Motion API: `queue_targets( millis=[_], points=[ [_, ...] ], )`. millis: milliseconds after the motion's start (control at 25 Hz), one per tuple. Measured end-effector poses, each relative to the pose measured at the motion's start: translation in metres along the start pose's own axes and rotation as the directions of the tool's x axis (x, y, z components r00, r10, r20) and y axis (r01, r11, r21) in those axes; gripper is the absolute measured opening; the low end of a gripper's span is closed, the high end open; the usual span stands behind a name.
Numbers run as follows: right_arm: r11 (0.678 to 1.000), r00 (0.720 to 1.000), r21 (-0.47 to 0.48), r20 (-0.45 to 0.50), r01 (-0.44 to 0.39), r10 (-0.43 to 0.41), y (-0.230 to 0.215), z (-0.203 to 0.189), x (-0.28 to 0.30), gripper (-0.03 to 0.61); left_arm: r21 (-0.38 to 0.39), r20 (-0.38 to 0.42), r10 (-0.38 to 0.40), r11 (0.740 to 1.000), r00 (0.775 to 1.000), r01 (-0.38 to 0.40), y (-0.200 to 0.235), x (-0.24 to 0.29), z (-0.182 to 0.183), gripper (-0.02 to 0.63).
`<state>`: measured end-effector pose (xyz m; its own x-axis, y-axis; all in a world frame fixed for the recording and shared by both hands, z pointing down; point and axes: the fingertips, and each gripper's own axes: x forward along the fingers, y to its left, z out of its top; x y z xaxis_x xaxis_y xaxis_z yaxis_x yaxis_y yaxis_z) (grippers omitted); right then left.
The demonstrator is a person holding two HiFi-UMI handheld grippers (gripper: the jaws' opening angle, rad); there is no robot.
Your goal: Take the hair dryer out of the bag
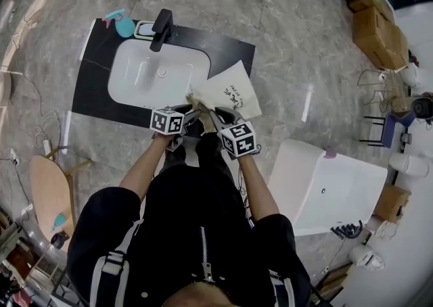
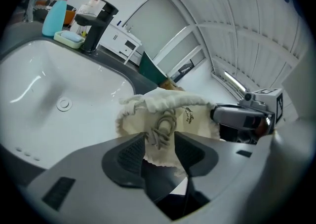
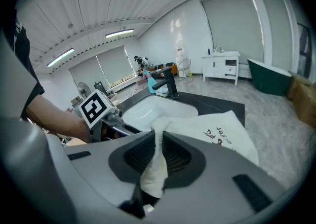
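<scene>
Grey marbled floor (image 1: 284,21) fills most of the head view. A black countertop (image 1: 95,89) lies across the upper middle of that frame, with a white sink (image 1: 145,76) sunk into it. At the lower right stands a white tub-like fixture (image 1: 325,191). Cardboard boxes (image 1: 377,28) are stacked at the upper right, and a round wooden tabletop (image 1: 49,191) shows at the lower left.

A cream cloth bag (image 1: 230,92) with dark lettering lies at the right end of the counter, partly over its edge and just beside the sink. The hair dryer cannot be made out; cloth hides whatever is in the bag.

At the sink's far rim stand a black faucet (image 1: 161,28), a blue spray bottle (image 1: 120,23) and a soap dish (image 1: 145,29).

The right gripper (image 3: 158,139) has its jaws narrow, pinching a fold of the bag's edge. The left gripper (image 2: 159,141) has its jaws apart at the gathered mouth, with the drawstring cord (image 2: 163,127) between them. The pads do not seem to press on it.
</scene>
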<state>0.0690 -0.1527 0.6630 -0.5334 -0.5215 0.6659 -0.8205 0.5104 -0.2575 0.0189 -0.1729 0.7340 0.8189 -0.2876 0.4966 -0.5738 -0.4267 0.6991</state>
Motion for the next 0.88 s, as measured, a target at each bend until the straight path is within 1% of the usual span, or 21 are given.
queue_targets(
  millis=[120,200,360,520,560,720,880],
  points=[
    [1.000,1.000,0.003,0.002,-0.006,0.006,0.000,-0.001,0.000,0.055,-0.076,-0.011,0.001,0.997,1.000,-0.002,0.002,0.011,-0.003,0.204],
    [1.000,1.000,0.003,0.002,-0.008,0.008,0.001,-0.003,-0.001,0.055,-0.102,-0.017,0.012,0.995,1.000,-0.013,0.003,0.017,-0.005,0.204],
    [1.000,1.000,0.004,0.004,-0.008,0.008,0.002,-0.003,-0.002,0.055,-0.135,-0.030,0.024,0.990,0.999,-0.028,0.005,0.028,-0.007,0.201],
    [1.000,1.000,0.007,0.006,-0.006,0.006,0.001,-0.005,-0.002,0.055,-0.164,-0.044,0.041,0.985,0.998,-0.048,0.007,0.036,-0.012,0.180],
    [1.000,1.000,0.007,0.007,-0.006,0.006,0.001,-0.005,-0.002,0.055,-0.170,-0.045,0.045,0.984,0.998,-0.053,0.007,0.038,-0.013,0.165],
    [1.000,1.000,0.007,0.008,-0.004,0.004,0.000,-0.007,-0.004,0.055,-0.202,-0.037,0.046,0.978,0.998,-0.053,0.007,0.038,-0.013,0.141],
    [1.000,1.000,0.005,0.006,0.003,-0.003,0.001,-0.007,-0.004,0.055,-0.207,-0.031,0.050,0.977,0.998,-0.055,0.004,0.036,-0.013,0.124]
  ],
)
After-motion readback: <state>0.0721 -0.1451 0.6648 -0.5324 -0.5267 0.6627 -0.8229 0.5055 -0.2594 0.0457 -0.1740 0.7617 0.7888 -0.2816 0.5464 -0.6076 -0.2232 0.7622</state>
